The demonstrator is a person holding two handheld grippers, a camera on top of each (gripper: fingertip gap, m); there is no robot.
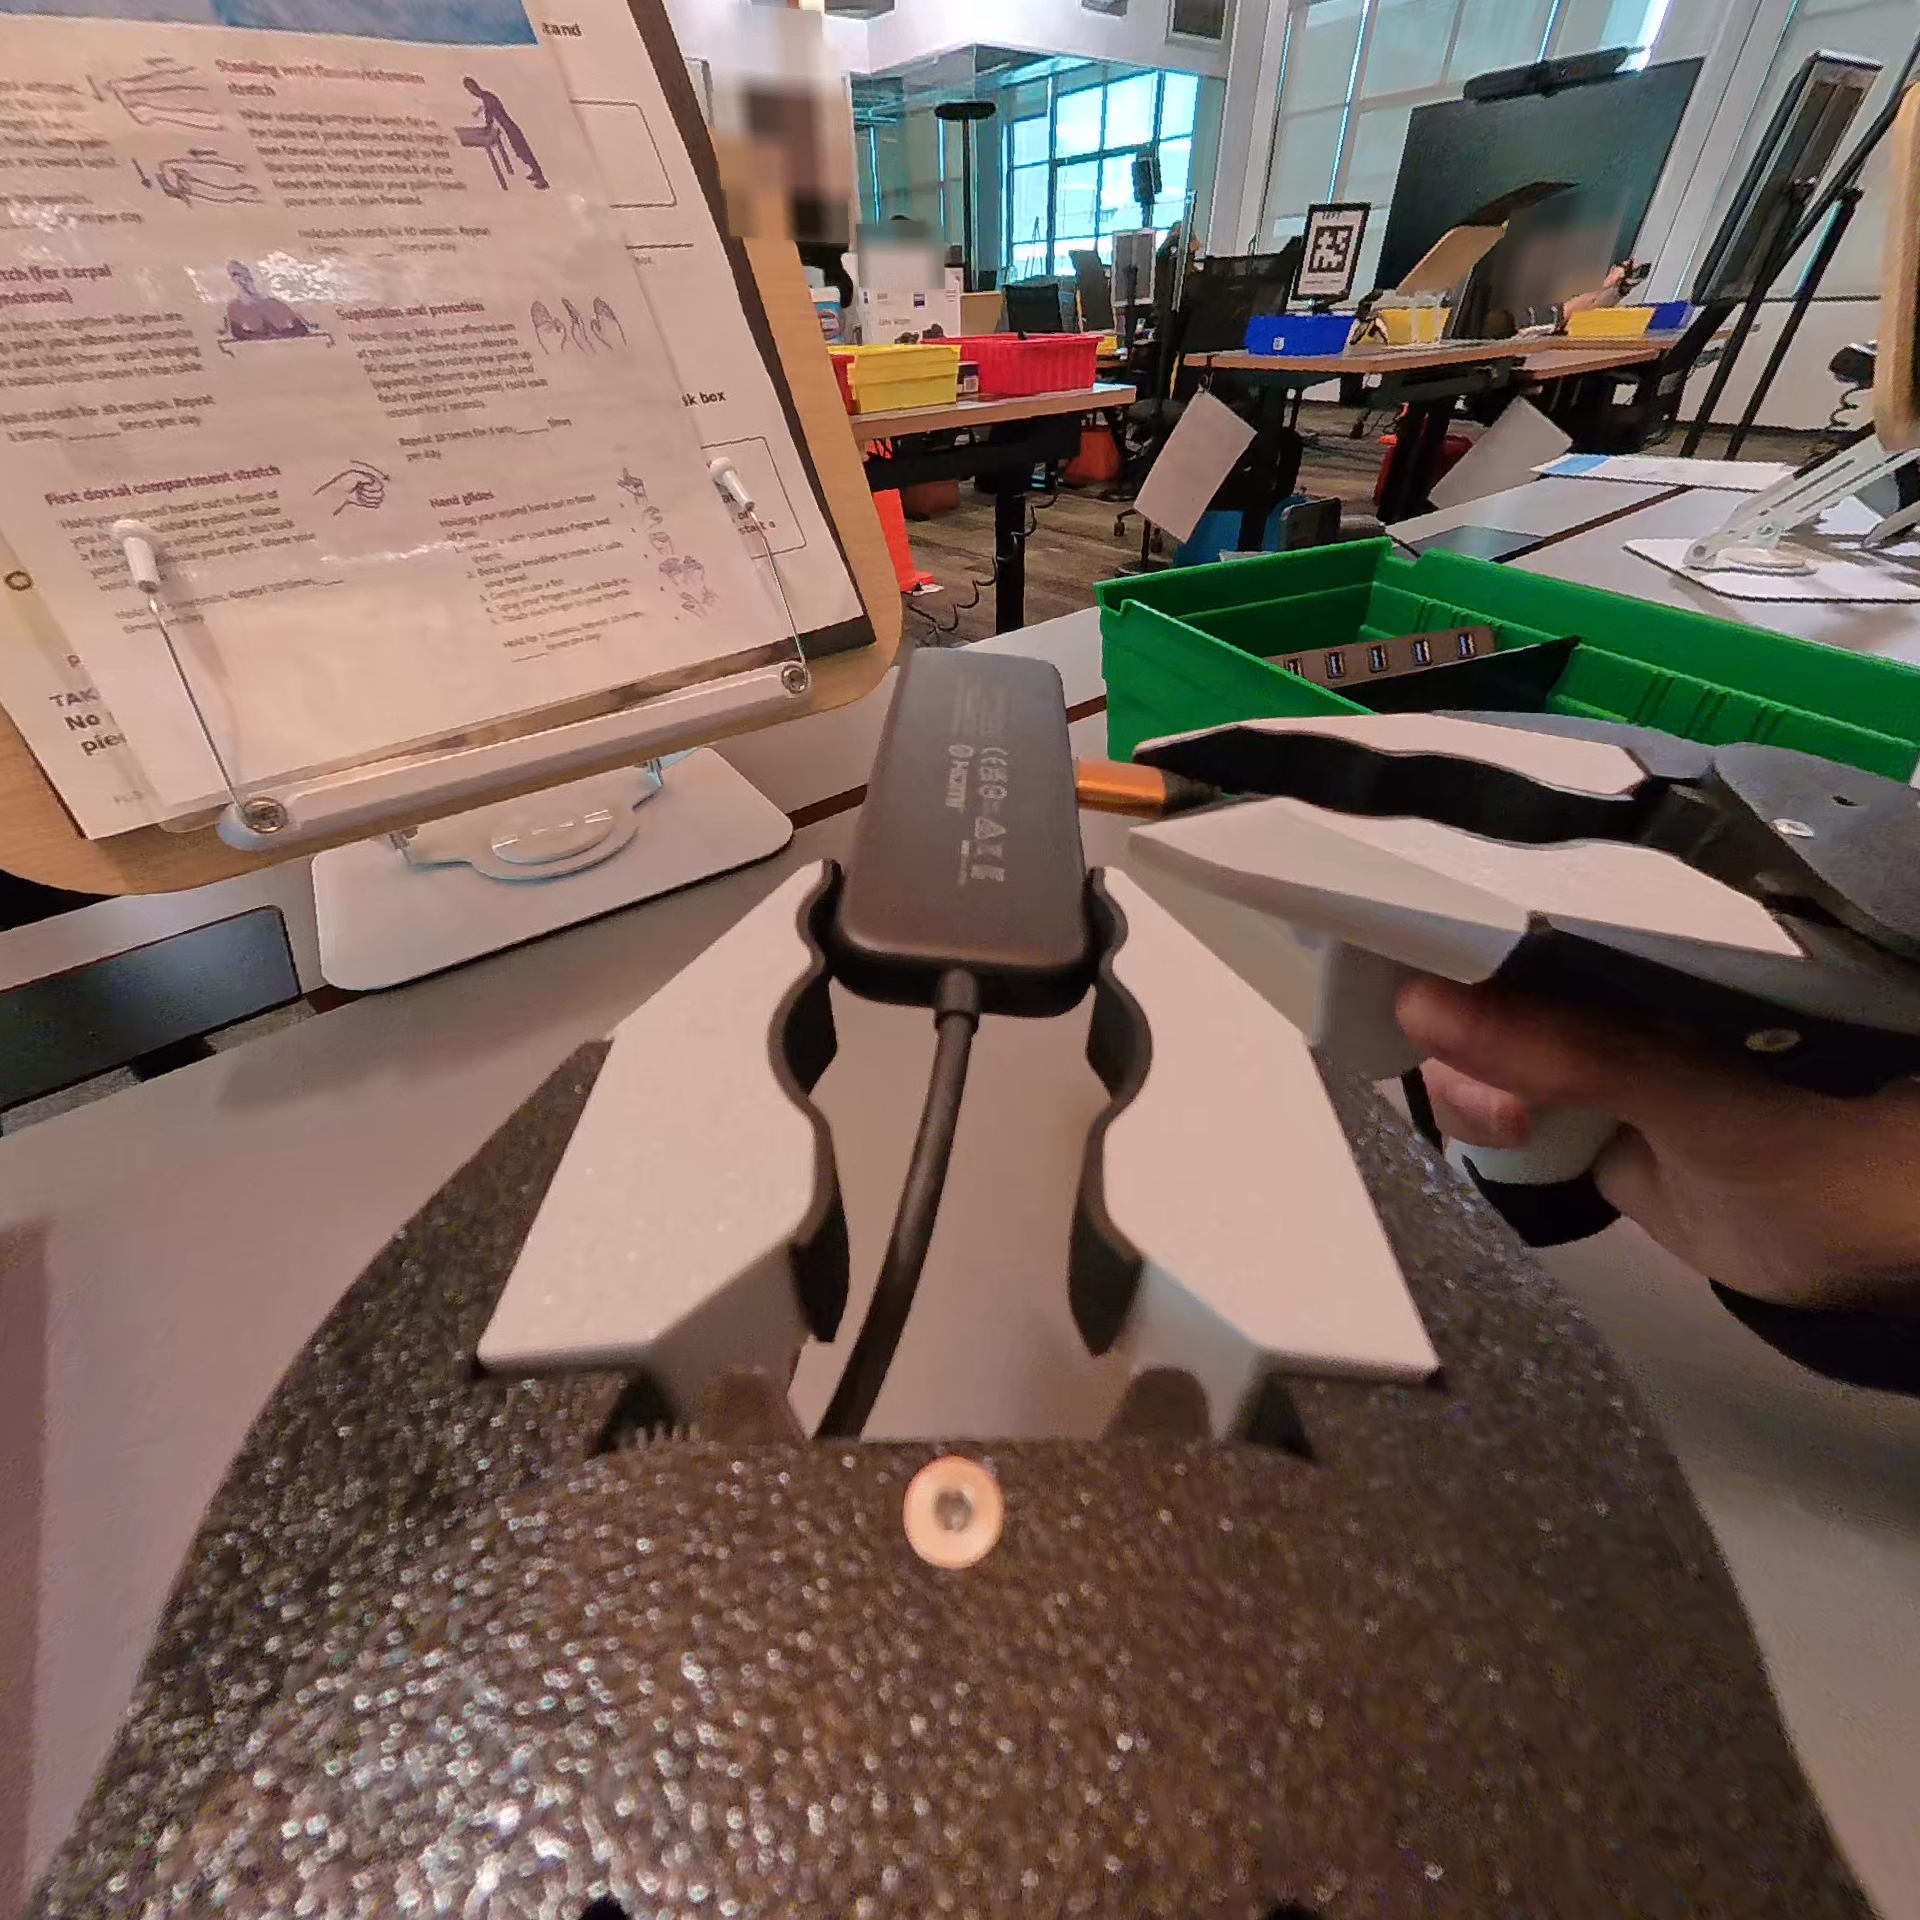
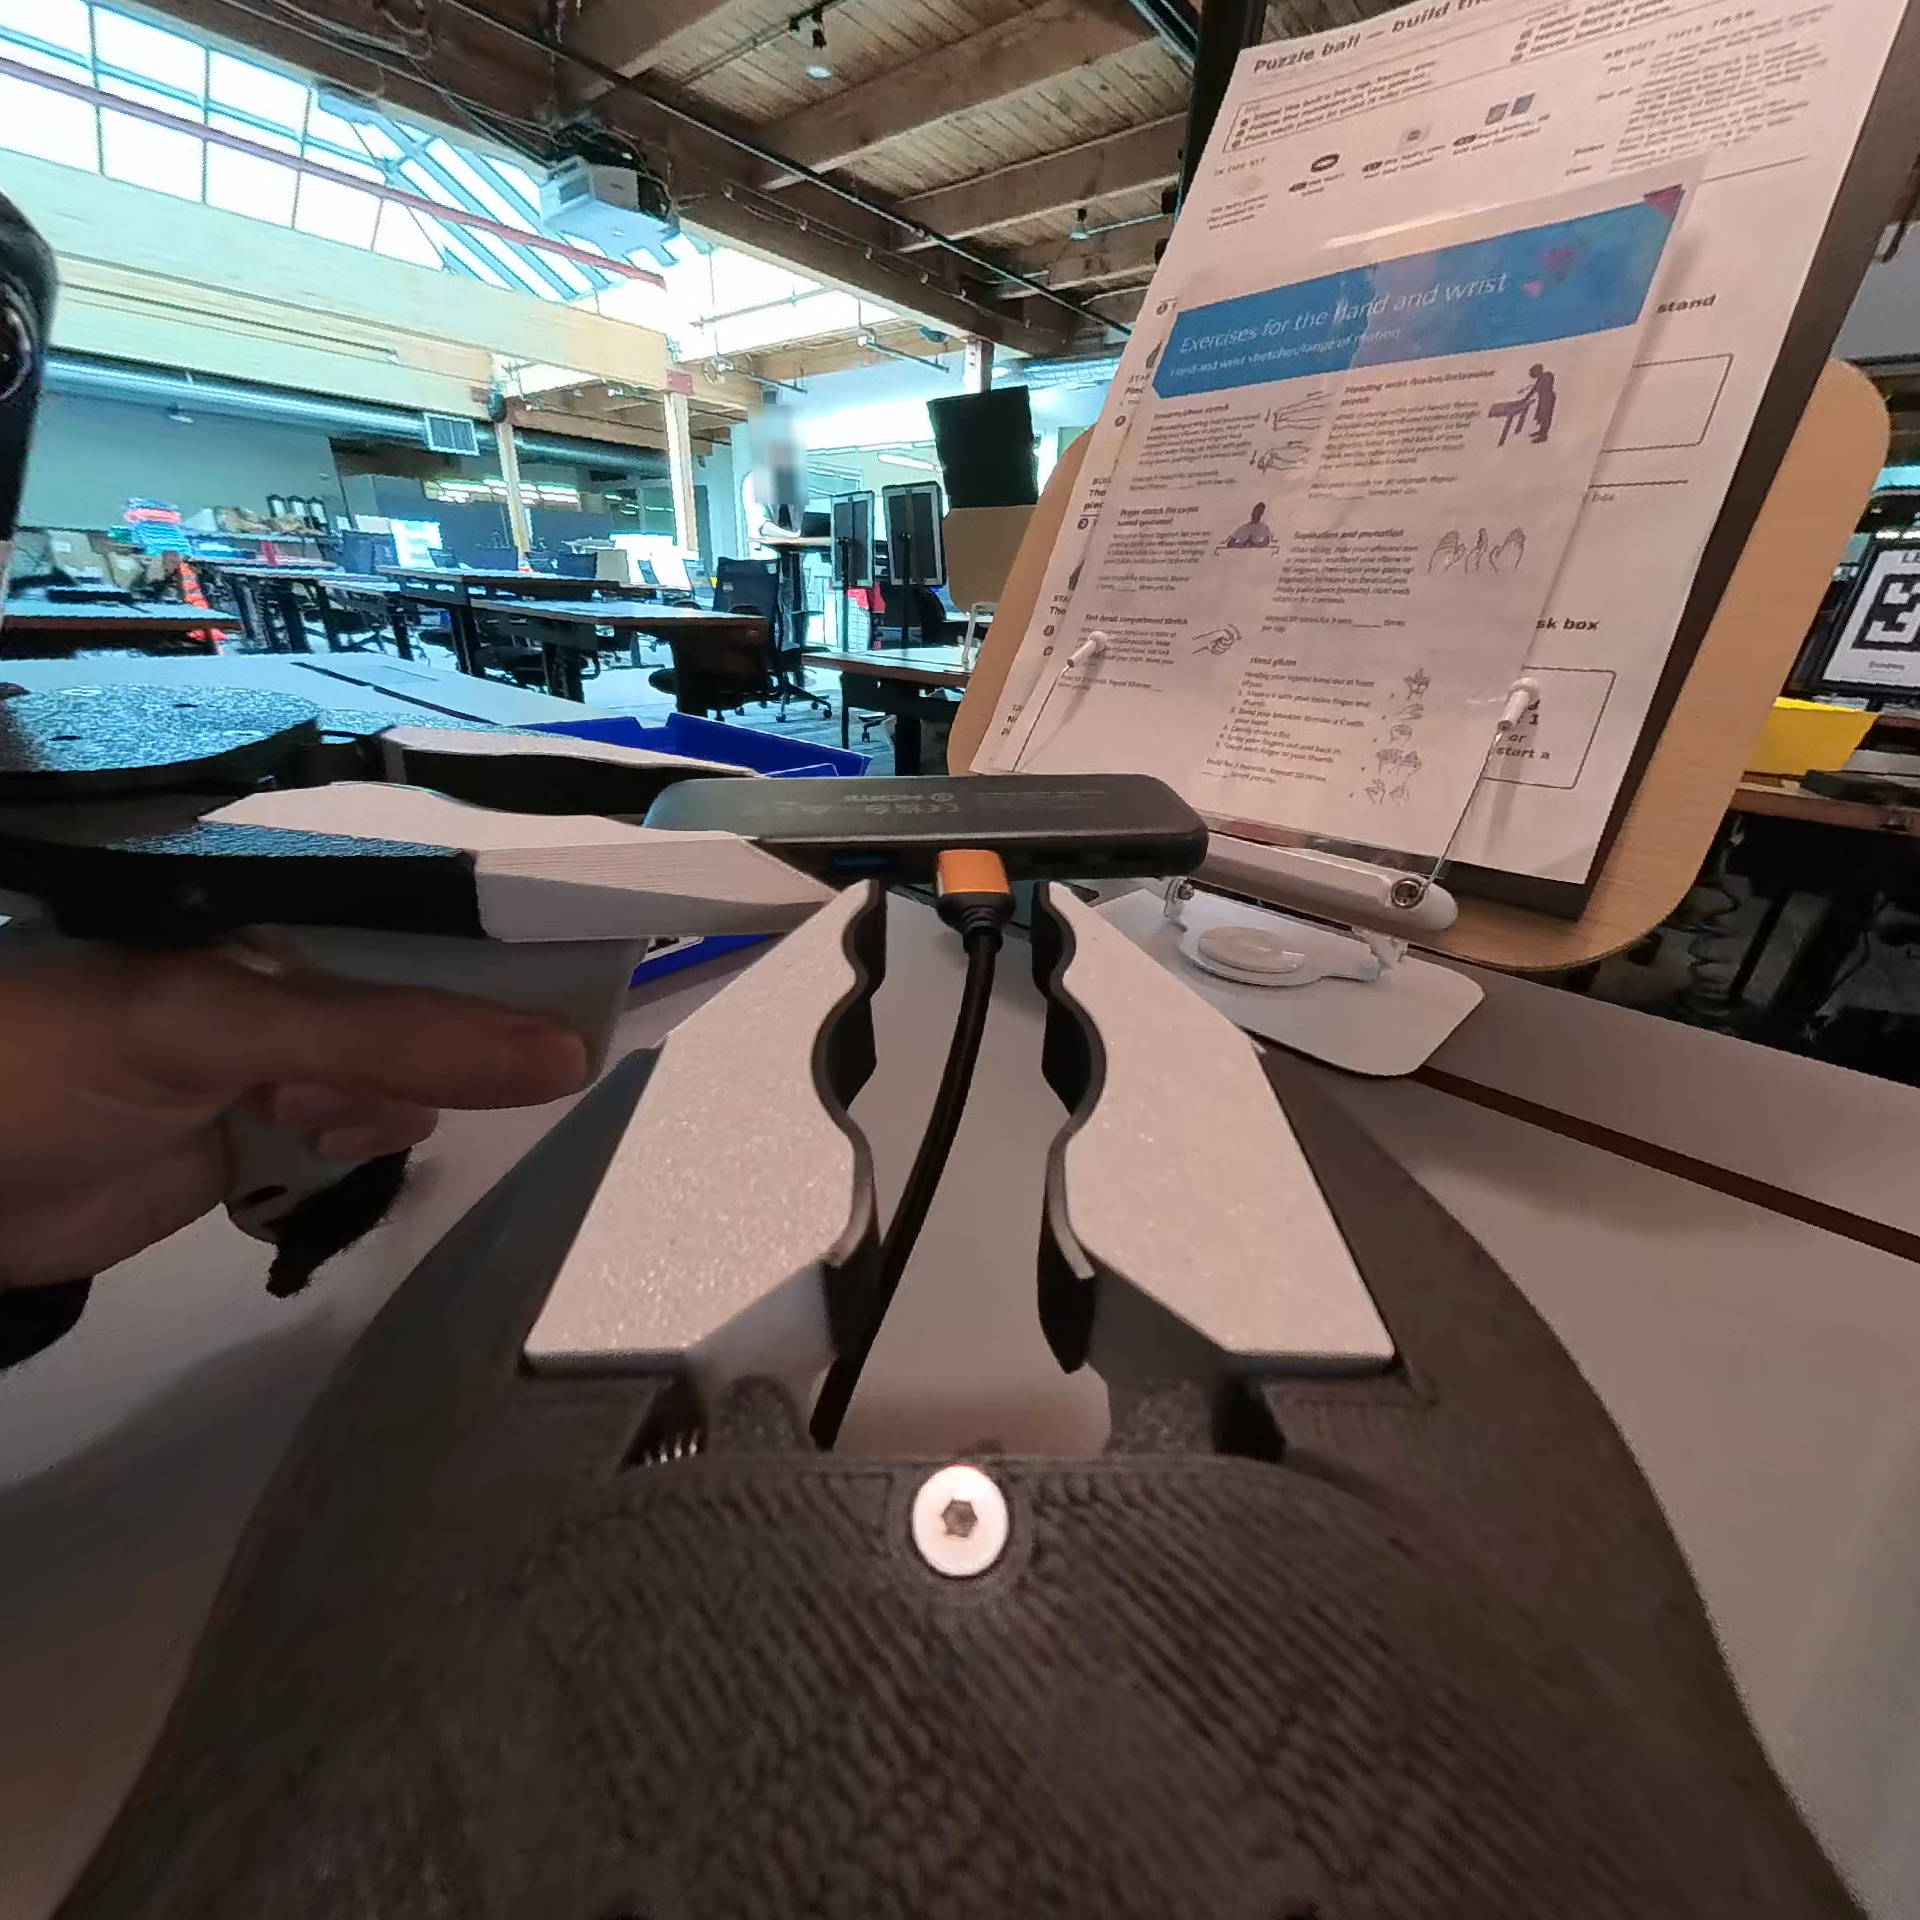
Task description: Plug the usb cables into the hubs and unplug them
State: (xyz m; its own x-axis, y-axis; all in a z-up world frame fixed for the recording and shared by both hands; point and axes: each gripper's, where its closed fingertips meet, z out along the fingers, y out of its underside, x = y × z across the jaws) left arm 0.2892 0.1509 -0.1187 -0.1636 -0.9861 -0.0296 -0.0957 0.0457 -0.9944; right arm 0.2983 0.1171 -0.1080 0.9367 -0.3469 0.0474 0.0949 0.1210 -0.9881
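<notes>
Left wrist view: left gripper clamps the near end of a slim dark-grey rectangular USB hub, jaws narrow and pressed to both its sides. Hub juts forward past the fingertips, held above the pale grey table; its own black cord trails back between the jaws.

Right gripper comes in from the right of those jaws, at the hub's side — an orange-sleeved USB plug sits at its tips.

Right wrist view: that plug is seated in the hub's side port, just ahead of the right gripper's tips. Jaws narrow; whether they touch the plug, cannot tell. Black cable runs back between them.

Beyond the right gripper — a green plastic bin.
</notes>
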